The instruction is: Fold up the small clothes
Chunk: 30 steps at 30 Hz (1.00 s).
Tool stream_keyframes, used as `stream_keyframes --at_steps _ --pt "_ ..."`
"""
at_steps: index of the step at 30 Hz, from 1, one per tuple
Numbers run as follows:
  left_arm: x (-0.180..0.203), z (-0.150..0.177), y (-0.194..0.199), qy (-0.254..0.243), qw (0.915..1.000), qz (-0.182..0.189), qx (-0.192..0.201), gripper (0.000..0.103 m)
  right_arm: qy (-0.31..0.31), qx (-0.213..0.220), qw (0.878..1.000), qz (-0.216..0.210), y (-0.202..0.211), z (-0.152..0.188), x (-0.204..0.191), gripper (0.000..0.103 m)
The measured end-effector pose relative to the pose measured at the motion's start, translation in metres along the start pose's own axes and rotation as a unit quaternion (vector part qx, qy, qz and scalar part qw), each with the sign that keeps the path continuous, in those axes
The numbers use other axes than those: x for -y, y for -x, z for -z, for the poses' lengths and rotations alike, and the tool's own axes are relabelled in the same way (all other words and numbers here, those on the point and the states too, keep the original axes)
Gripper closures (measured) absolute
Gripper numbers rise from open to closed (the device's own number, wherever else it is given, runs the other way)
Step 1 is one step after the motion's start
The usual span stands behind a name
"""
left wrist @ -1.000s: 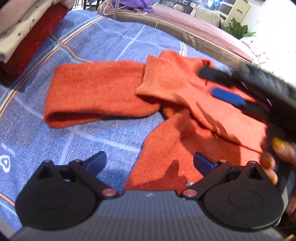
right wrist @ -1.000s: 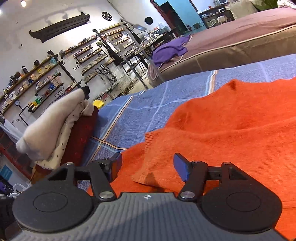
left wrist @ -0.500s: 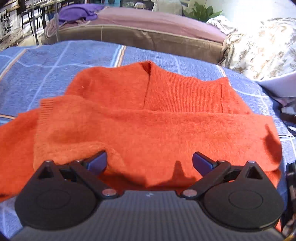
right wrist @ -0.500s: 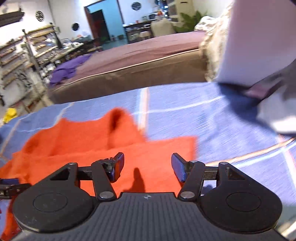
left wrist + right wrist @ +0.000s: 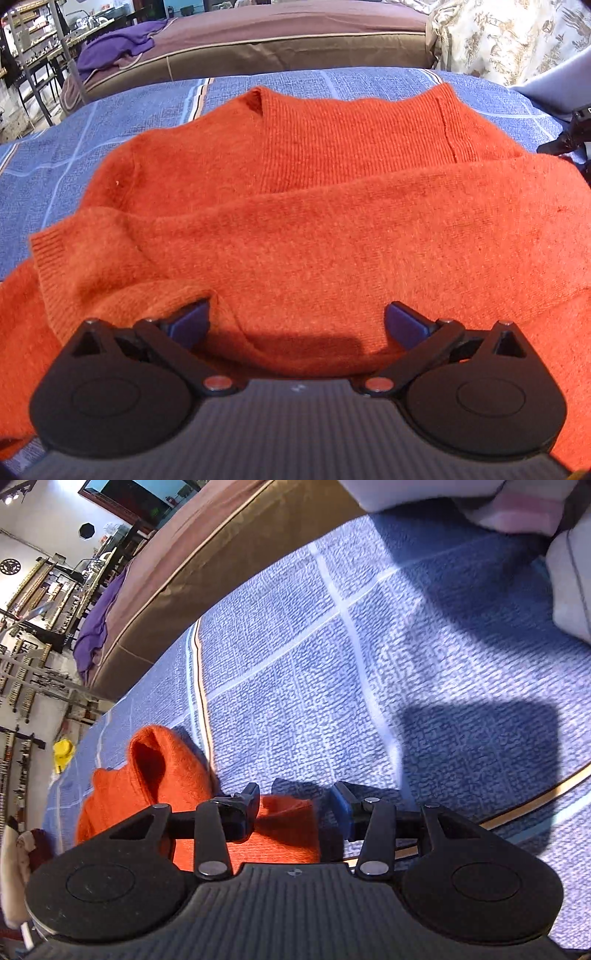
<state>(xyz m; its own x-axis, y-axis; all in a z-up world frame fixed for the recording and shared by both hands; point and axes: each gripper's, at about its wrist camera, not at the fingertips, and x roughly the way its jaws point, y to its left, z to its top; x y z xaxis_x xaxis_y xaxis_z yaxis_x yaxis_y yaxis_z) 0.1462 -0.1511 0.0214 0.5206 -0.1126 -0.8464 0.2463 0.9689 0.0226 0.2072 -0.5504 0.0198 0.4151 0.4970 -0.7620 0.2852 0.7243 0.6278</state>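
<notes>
Orange knitted sweater (image 5: 332, 229) lying on a blue checked bedspread (image 5: 110, 140), its sleeves already laid across the body, so that the step in hand appears to be the taking hold of the near hem for the fold of the lower half up toward the collar (image 5: 258, 99); left gripper (image 5: 297, 321) low over the near edge of the garment, jaws wide apart, the cloth bunched between the two blue pads but neither pad seen to press on it; right gripper (image 5: 293, 808) at the sweater's right-hand corner, where the orange knit meets the bare bedspread; its jaws have just been closing, yet a clear gap remains, with the corner of the hem (image 5: 284, 812) lying between the pads and not visibly pinched; whether the left-hand pad touches the cloth cannot be told from this view; a raised fold of the sweater (image 5: 147, 760) stands beyond the right gripper, with the striped band of the bedspread running just beside it; in the background, a brown mattress (image 5: 295, 40) with a purple garment (image 5: 118, 44) on it, well apart from the work. Judged from this arrangement, the next move calls for both grippers to close firmly on the hem, each at its own corner, then to lift together and carry the edge evenly toward the collar, keeping the crossed sleeves from slipping out of place; an uneven grip would likely skew the fold.
</notes>
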Motion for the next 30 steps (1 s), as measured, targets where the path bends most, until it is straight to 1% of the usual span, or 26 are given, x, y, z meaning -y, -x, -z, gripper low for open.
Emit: stream_keyframes --at_steps 2,3,4,5,6,7,9,11,12,13,14,15,16,17,18,20,21,22,23,24,26,27,28,29,30 --pt "-0.003 -0.001 0.001 0.007 1.0000 0.005 0.000 0.000 -0.003 -0.060 0.997 -0.052 -0.009 0.000 -0.003 0.027" --pt "-0.003 -0.002 0.000 0.009 0.9999 0.005 0.000 0.000 0.012 -0.074 0.996 -0.054 -0.011 0.003 -0.008 0.038" --pt "-0.004 -0.001 0.001 0.007 1.0000 0.004 0.001 0.000 0.031 -0.072 0.996 -0.037 -0.010 0.006 -0.015 0.052" --pt "-0.003 0.000 0.001 0.005 1.0000 0.002 0.001 0.000 0.043 -0.069 0.996 -0.023 -0.009 0.009 -0.019 0.074" --pt "-0.002 0.000 0.001 0.003 1.0000 -0.001 0.003 0.000 0.049 -0.063 0.996 -0.028 -0.007 0.011 -0.022 0.081" --pt "-0.001 0.001 0.001 0.002 1.0000 -0.003 0.004 0.000 0.050 -0.051 0.997 -0.037 -0.003 0.014 -0.025 0.083" --pt "0.000 0.002 0.001 0.002 1.0000 -0.003 0.007 0.000 0.051 -0.014 0.998 -0.041 0.011 0.019 -0.030 0.085" --pt "-0.002 0.002 0.001 0.005 1.0000 0.001 0.008 0.000 0.086 0.055 0.994 -0.028 0.034 0.026 -0.044 0.088" --pt "-0.003 0.001 0.002 0.009 0.9999 0.004 0.008 0.000 0.110 0.089 0.990 -0.020 0.046 0.033 -0.052 0.089" --pt "-0.004 0.001 0.002 0.012 0.9999 0.006 0.009 0.000 0.144 0.132 0.981 -0.013 0.058 0.040 -0.061 0.090" --pt "-0.005 0.001 0.002 0.013 0.9999 0.008 0.008 0.000 0.176 0.161 0.971 -0.002 0.068 0.049 -0.069 0.092" --pt "-0.004 0.001 0.002 0.012 0.9999 0.008 0.008 0.000 0.207 0.177 0.962 0.006 0.071 0.056 -0.074 0.094" --pt "-0.004 0.001 0.002 0.009 0.9999 0.006 0.008 0.000 0.215 0.174 0.961 0.007 0.069 0.059 -0.073 0.098" --pt "-0.003 0.001 0.002 0.006 0.9999 0.005 0.008 0.000 0.214 0.175 0.961 0.019 0.067 0.061 -0.070 0.098" --pt "-0.003 0.001 0.002 0.005 0.9999 0.004 0.008 0.000 0.217 0.184 0.958 0.047 0.063 0.064 -0.066 0.098" --pt "-0.003 0.002 0.002 0.007 0.9999 0.004 0.009 0.000 0.230 0.193 0.944 0.135 0.048 0.051 -0.057 0.098" --pt "-0.002 0.001 0.002 0.006 0.9999 0.004 0.009 0.000 0.231 0.198 0.935 0.180 0.041 0.050 -0.053 0.098" --pt "-0.002 0.001 0.001 0.007 0.9999 0.003 0.008 0.000 0.231 0.197 0.929 0.210 0.033 0.045 -0.048 0.098" --pt "-0.001 0.001 0.001 0.007 0.9999 0.001 0.007 0.000 0.229 0.195 0.931 0.205 0.030 0.043 -0.043 0.097" --pt "-0.001 0.000 0.001 0.007 1.0000 0.001 0.007 0.000 0.221 0.203 0.933 0.198 0.033 0.039 -0.037 0.093" --pt "-0.001 0.000 0.001 0.007 1.0000 0.000 0.007 0.000 0.217 0.235 0.925 0.204 0.036 0.042 -0.044 0.071" --pt "-0.001 0.000 0.001 0.007 0.9999 -0.001 0.008 0.000 0.233 0.237 0.924 0.189 0.034 0.047 -0.051 0.070" --pt "-0.001 0.000 0.000 0.006 0.9999 -0.002 0.008 0.000 0.257 0.221 0.926 0.164 0.037 0.057 -0.059 0.070" --pt "0.000 0.000 0.000 0.006 0.9999 -0.003 0.008 0.000 0.281 0.204 0.926 0.146 0.031 0.061 -0.067 0.070" --pt "0.000 0.000 0.000 0.006 0.9999 -0.004 0.008 0.000 0.313 0.186 0.922 0.132 0.025 0.070 -0.077 0.068"
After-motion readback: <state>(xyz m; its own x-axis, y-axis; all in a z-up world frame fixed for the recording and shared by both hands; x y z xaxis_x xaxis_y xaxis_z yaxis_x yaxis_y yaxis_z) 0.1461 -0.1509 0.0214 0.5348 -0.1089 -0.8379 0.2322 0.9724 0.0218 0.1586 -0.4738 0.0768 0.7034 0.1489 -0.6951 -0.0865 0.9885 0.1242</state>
